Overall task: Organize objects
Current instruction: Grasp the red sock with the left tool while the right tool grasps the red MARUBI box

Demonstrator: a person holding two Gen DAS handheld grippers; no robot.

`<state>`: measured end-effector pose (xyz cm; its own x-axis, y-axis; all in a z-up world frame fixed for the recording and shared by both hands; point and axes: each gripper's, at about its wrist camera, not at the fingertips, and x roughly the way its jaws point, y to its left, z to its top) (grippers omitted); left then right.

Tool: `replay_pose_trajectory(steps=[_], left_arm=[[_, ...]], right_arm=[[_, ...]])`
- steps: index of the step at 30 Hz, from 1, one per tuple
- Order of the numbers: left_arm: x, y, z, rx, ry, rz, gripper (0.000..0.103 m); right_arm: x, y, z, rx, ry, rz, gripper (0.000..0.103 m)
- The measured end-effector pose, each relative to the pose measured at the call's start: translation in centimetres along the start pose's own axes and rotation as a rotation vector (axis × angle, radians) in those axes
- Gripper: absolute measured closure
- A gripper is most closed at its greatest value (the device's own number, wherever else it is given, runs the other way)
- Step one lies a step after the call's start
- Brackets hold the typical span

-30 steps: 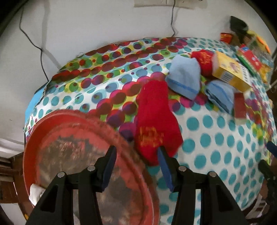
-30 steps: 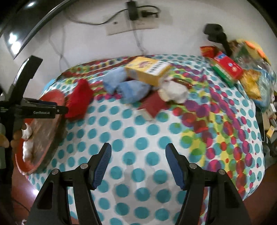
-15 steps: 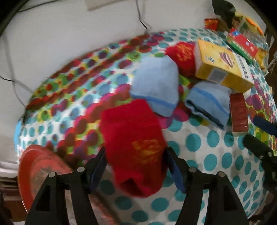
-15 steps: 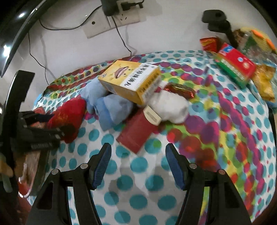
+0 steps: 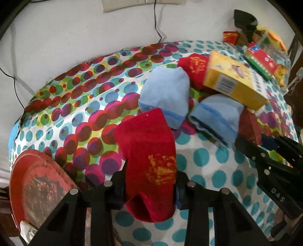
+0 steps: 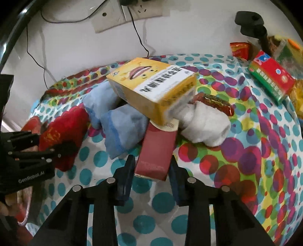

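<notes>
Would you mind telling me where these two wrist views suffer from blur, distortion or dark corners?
Left wrist: fisheye bends the tablecloth edge, corners go black, yellow box slightly smeared. Right wrist: same curvature and vignette, yellow box's near end blurred, wall socket fairly sharp.

jaws closing: red sock [image 5: 151, 151], dark red box [image 6: 157, 151].

Fuzzy knit red sock [image 5: 149, 162]; glossy printed tablecloth [image 5: 75, 106]; smooth cardboard yellow box [image 6: 151, 89]

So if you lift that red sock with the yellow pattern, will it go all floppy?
Probably. The red knitted sock with the yellow pattern already sags in soft folds between the closing left gripper, so its free end should droop. It looks light, and its fuzzy fabric likely won't slip easily.
</notes>
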<state>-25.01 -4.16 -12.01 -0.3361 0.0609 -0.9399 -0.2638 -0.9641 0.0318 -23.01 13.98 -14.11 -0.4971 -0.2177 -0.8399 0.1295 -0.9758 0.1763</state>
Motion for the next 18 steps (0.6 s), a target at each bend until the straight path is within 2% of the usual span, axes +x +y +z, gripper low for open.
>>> replay_pose_trajectory(steps=[8,18], left_arm=[[-1.9,-1.5,-2.0,0.021,0.000,-0.010,0.066],[-3.4,-2.8,-3.6,0.026,-0.002,-0.009,0.066]], right_arm=[[-2.4,-0.5,-1.6,0.012,-0.002,-0.001,0.076],[-4.4,-0.5,-4.0,0.009,0.003,-0.013,0.076]])
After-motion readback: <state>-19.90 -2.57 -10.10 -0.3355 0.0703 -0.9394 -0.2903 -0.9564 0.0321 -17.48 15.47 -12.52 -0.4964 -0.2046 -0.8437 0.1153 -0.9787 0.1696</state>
